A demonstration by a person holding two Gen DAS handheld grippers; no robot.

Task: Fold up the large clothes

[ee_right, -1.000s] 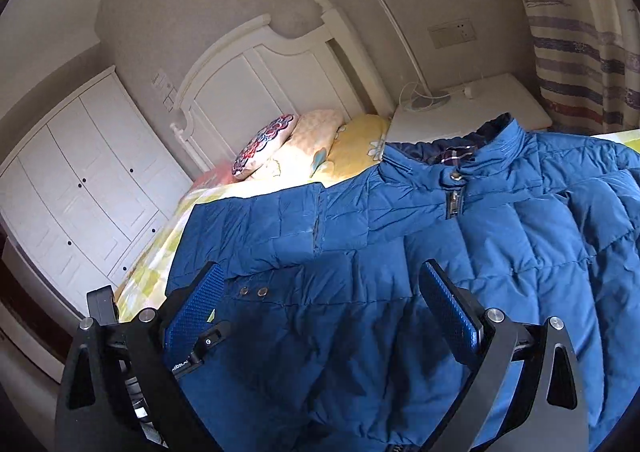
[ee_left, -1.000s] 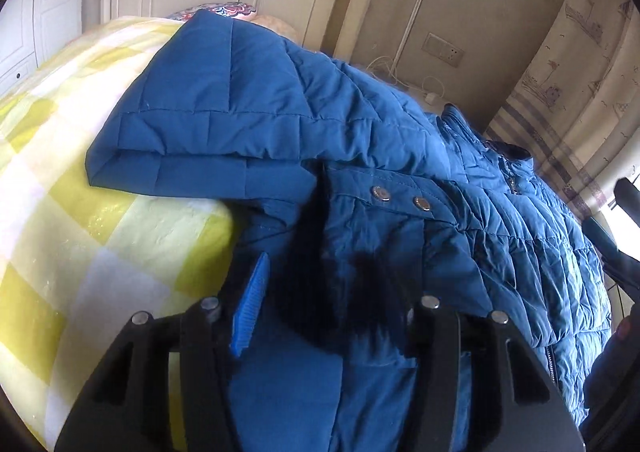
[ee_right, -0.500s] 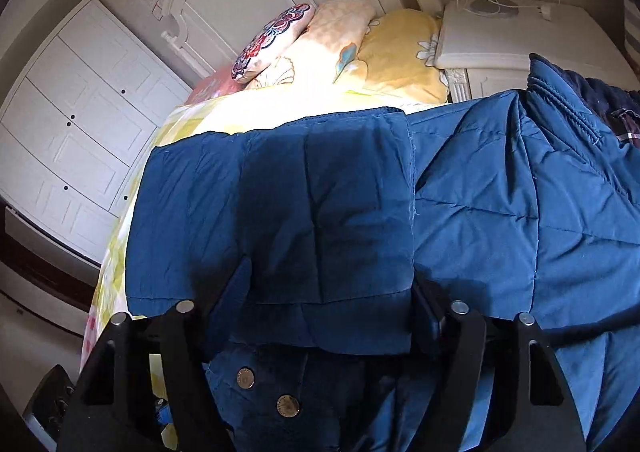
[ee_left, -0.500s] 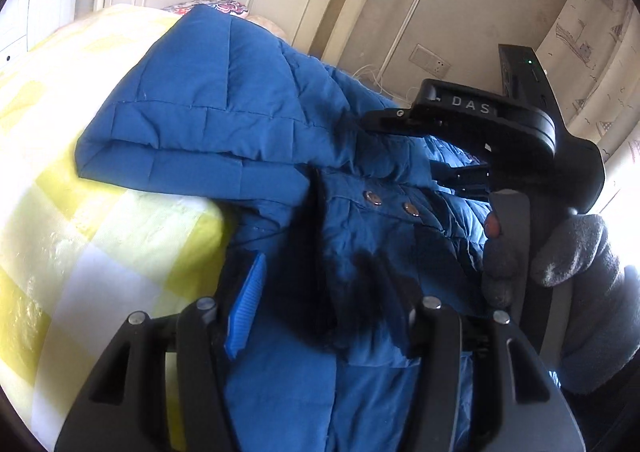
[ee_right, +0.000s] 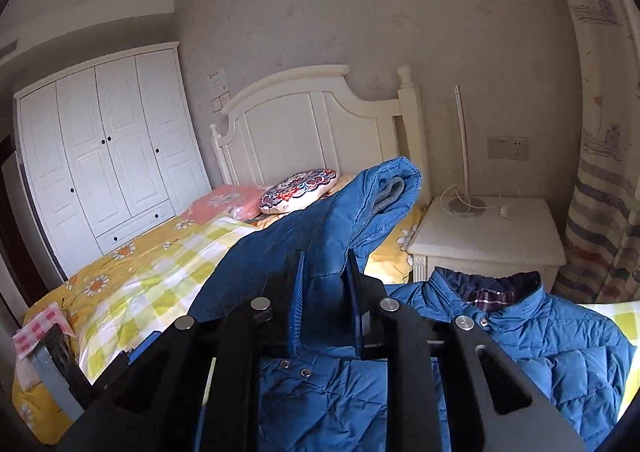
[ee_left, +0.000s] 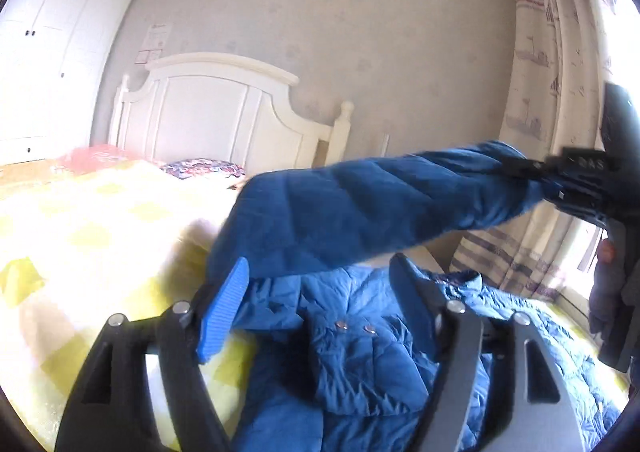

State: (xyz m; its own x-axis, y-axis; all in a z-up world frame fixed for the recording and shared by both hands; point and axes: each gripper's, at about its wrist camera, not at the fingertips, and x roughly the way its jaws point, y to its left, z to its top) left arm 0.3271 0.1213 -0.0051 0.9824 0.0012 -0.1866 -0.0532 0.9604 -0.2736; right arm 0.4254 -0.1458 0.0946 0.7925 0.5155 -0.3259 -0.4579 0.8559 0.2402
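A blue quilted jacket (ee_left: pixel 360 364) lies spread on the bed, collar toward the nightstand (ee_right: pixel 500 296). My right gripper (ee_right: pixel 326 284) is shut on the jacket's sleeve (ee_right: pixel 360 207) near the cuff and holds it up off the bed. In the left wrist view the sleeve (ee_left: pixel 380 207) stretches across, with the right gripper (ee_left: pixel 560 179) at its end. My left gripper (ee_left: pixel 316 284) is open and empty, just above the jacket body below the lifted sleeve.
The bed has a yellow checked sheet (ee_left: pixel 80 252), pillows (ee_right: pixel 298 189) and a white headboard (ee_right: pixel 304 123). A white nightstand (ee_right: pixel 488 232) with a lamp stands right of it. A wardrobe (ee_right: pixel 100 155) is at the left, striped curtains (ee_right: pixel 600 211) at the right.
My right gripper closed on the sleeve and lifted it off the bed. My left gripper rose and tilted up, staying open.
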